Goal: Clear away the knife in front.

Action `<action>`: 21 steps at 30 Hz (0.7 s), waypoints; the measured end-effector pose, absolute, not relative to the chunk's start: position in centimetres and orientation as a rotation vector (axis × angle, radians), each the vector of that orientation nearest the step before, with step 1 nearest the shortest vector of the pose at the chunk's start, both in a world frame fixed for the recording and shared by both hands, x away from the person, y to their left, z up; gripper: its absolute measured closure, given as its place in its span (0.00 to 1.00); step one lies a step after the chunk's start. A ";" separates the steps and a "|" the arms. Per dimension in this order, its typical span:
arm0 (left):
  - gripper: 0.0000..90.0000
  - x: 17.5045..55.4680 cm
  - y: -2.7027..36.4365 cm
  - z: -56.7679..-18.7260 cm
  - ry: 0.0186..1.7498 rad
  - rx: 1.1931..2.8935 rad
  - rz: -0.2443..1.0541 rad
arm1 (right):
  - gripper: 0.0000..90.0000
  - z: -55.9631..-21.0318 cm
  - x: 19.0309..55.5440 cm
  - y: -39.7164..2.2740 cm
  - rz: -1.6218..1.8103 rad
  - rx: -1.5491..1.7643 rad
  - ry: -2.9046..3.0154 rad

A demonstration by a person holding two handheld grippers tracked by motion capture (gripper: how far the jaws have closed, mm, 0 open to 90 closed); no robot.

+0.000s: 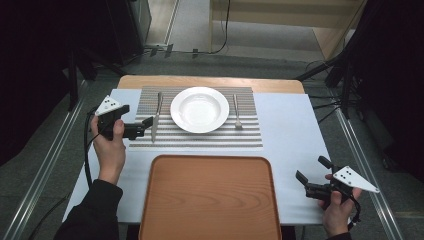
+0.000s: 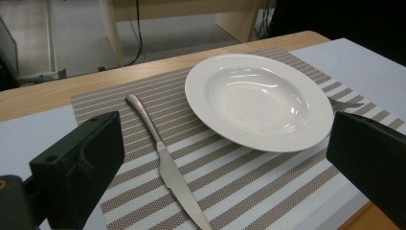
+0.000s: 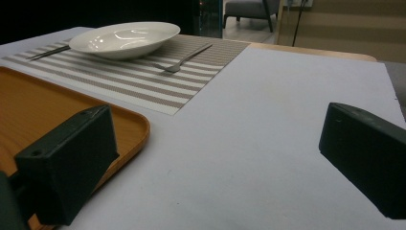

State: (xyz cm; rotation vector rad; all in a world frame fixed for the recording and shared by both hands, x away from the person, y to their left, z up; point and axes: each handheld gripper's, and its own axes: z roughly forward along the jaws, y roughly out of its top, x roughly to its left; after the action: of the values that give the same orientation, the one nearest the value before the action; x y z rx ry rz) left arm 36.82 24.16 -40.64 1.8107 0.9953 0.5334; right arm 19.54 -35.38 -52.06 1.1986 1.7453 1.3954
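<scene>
A white deep plate [image 1: 199,109] sits in the middle of a striped placemat [image 1: 195,136]. To its left lies a silver knife [image 1: 156,117], to its right a fork [image 1: 237,112]. My left gripper [image 1: 149,126] is open at the mat's left edge, with its jaws beside the knife's blade. In the left gripper view the knife [image 2: 165,165] runs between the spread jaws and the plate [image 2: 258,98] is just beyond. Over the white table cover at the near right, my right gripper [image 1: 312,169] is open and holds nothing. It points toward the fork [image 3: 186,58] and plate [image 3: 127,38].
A wooden tray [image 1: 210,197] with nothing on it lies at the table's near edge, below the placemat. The white cover [image 1: 290,130] spreads right of the mat. Metal rails and dark stands flank the table, and cables run on the floor behind.
</scene>
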 end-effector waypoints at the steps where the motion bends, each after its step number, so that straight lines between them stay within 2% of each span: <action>1: 0.00 37.0 24.1 -40.6 0.994 1.819 0.531 | 0.00 -52.1 19.5 -35.4 1.396 1.199 1.746; 21: 0.00 41.3 23.0 -40.9 1.055 1.866 0.474 | 0.00 -52.1 19.6 -35.3 1.389 1.201 1.742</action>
State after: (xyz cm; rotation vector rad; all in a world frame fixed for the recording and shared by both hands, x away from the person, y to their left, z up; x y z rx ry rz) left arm 41.31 23.01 -40.94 1.8661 1.0550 0.4744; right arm 19.56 -35.33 -52.08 1.2010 1.7419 1.3891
